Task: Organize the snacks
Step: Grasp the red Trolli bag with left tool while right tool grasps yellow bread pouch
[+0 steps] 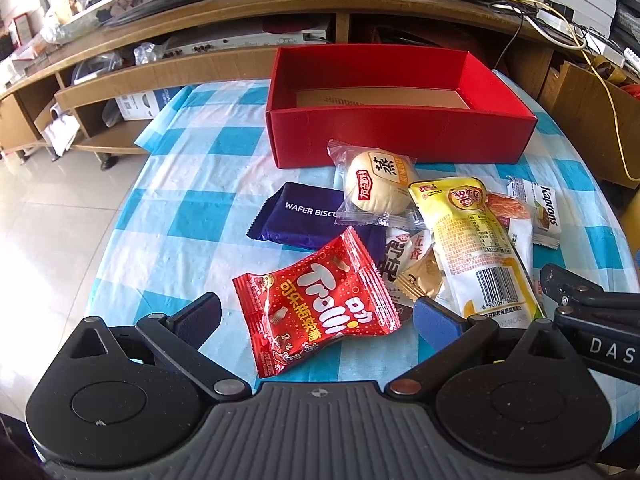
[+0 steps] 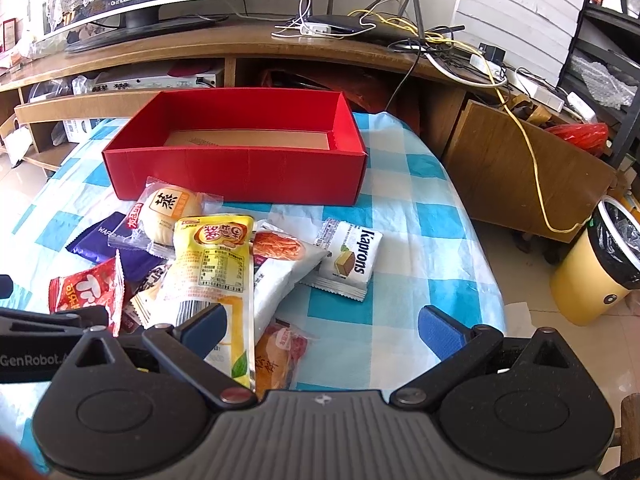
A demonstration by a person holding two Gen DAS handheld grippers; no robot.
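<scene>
An empty red box [image 1: 400, 138] [image 2: 240, 176] stands at the far side of the table. In front of it lies a heap of snacks: a red Trolli bag [image 1: 320, 304] [image 2: 86, 294], a purple wafer pack [image 1: 300, 216] [image 2: 94, 246], a round bun in clear wrap [image 1: 378, 184] [image 2: 166, 212], a long yellow pack [image 1: 476, 240] [image 2: 212, 264], and a white Kaprons pack [image 1: 538, 208] [image 2: 350, 258]. My left gripper [image 1: 318, 314] is open, its fingers on either side of the Trolli bag's near end. My right gripper [image 2: 322, 330] is open above the near part of the heap.
A blue-and-white checked cloth [image 1: 192, 200] [image 2: 420, 216] covers the table. Behind it runs a wooden TV shelf [image 1: 224, 52] with cables and a router [image 2: 340, 24]. A yellow bin [image 2: 600, 268] stands on the floor to the right. The other gripper's body [image 1: 592, 312] sits close at right.
</scene>
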